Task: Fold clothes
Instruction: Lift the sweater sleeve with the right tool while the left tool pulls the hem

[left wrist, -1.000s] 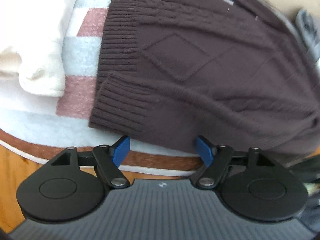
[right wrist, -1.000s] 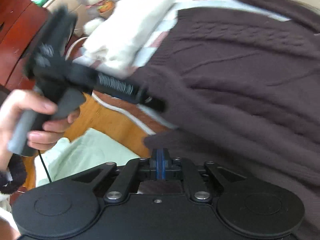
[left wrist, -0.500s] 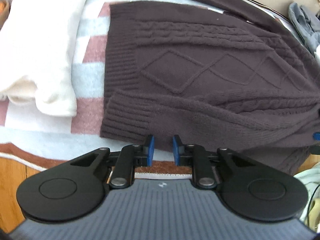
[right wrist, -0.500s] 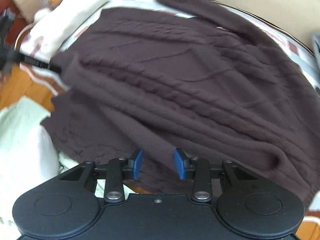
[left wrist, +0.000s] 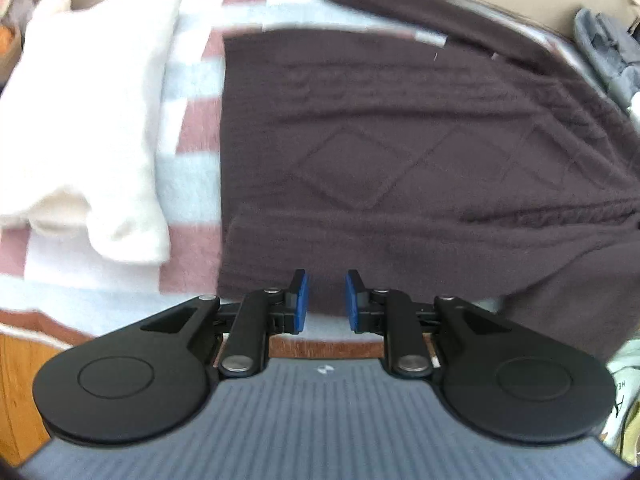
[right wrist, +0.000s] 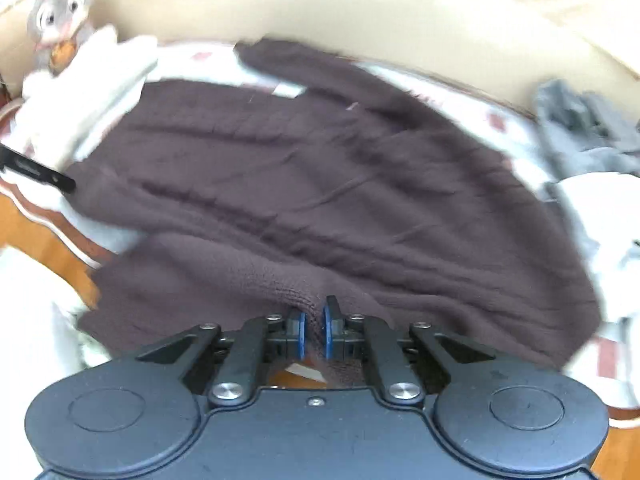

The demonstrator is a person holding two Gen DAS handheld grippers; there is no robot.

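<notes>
A dark brown cable-knit sweater (left wrist: 400, 152) lies spread on a pink-and-white checked blanket (left wrist: 188, 88); one sleeve is folded across its near part. My left gripper (left wrist: 325, 300) is open and empty, its blue pads just at the sweater's near hem. In the right wrist view the sweater (right wrist: 320, 184) fills the middle. My right gripper (right wrist: 314, 334) is shut on a fold of the sweater's near edge. The left gripper's tip (right wrist: 38, 170) shows at the far left there.
A folded cream garment (left wrist: 88, 120) lies left of the sweater. A grey garment (left wrist: 608, 48) is bunched at the far right. A stuffed rabbit (right wrist: 54, 12) sits at the back left. The wooden bed edge (left wrist: 24, 368) runs below the blanket. Pale clothes (right wrist: 24, 312) lie on the floor.
My left gripper closed from wide to a narrower gap and pulled back slightly. My right gripper let go, opened, moved right along the sweater's edge, then shut on a fold of it.
</notes>
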